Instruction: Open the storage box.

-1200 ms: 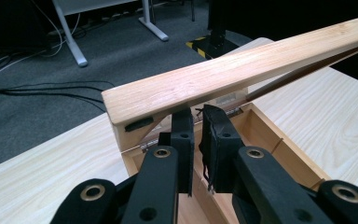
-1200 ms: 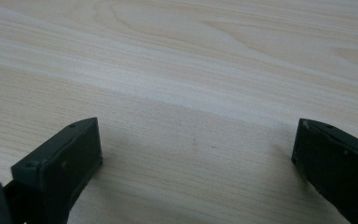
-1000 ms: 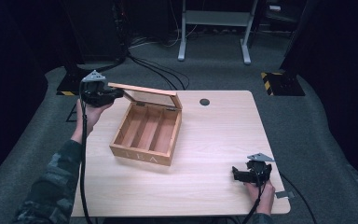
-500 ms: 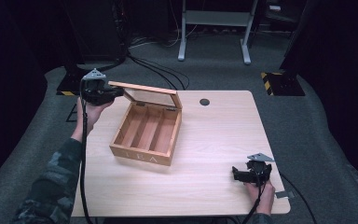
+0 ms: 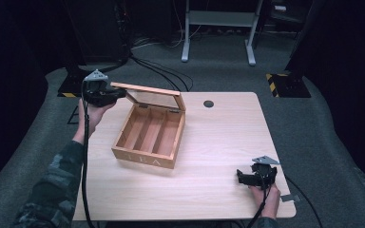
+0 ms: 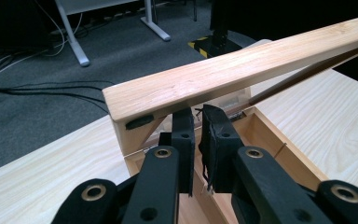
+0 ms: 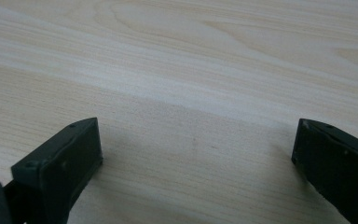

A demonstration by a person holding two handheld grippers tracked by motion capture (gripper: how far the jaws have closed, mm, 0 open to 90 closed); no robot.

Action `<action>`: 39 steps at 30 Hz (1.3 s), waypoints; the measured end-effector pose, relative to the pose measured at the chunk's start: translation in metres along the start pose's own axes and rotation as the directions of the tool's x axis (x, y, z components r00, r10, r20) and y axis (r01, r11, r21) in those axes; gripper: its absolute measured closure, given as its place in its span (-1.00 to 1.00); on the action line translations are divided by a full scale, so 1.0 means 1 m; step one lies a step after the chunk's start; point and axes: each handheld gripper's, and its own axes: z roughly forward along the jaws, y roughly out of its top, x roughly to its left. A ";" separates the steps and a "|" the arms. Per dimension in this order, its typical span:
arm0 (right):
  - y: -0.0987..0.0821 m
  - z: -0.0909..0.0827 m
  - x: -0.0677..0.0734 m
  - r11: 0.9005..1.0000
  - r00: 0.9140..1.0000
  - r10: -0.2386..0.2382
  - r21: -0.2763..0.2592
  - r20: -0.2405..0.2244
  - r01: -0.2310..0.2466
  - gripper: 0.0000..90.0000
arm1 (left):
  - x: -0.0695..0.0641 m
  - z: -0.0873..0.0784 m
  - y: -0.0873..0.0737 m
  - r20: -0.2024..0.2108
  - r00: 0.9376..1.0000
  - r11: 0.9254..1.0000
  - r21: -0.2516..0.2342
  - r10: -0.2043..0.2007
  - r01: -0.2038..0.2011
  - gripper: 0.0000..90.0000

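- Wooden box [image 5: 148,137] sits mid-desk [image 5: 228,142], its lid [image 5: 147,90] half raised.
- Left claw [image 5: 119,93] is clamped on the lid's corner.
- Right claw [image 5: 240,176] rests wide apart, holding nothing.
- Lid probably needs swinging further.

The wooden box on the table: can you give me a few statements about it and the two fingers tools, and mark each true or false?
1. The box lid is raised. True.
2. The left gripper is at the lid's corner with its fingers nearly together. True.
3. The box is full of tea bags. False: its compartments are empty.
4. The right gripper grips the box. False: it is open, near the table edge, far from the box.
5. The box has three compartments. True.
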 end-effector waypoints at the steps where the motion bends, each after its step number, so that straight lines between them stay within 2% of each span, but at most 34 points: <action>1: 0.000 0.000 0.000 1.000 1.000 0.000 -0.001 0.000 0.000 -0.98 | 0.000 -0.001 0.000 0.002 1.000 1.000 0.003 0.001 -0.001 0.85; 39: 0.000 0.000 0.000 1.000 1.000 0.000 0.000 0.000 0.000 -0.98 | 0.002 0.000 0.001 -0.003 1.000 1.000 0.004 -0.001 0.001 0.85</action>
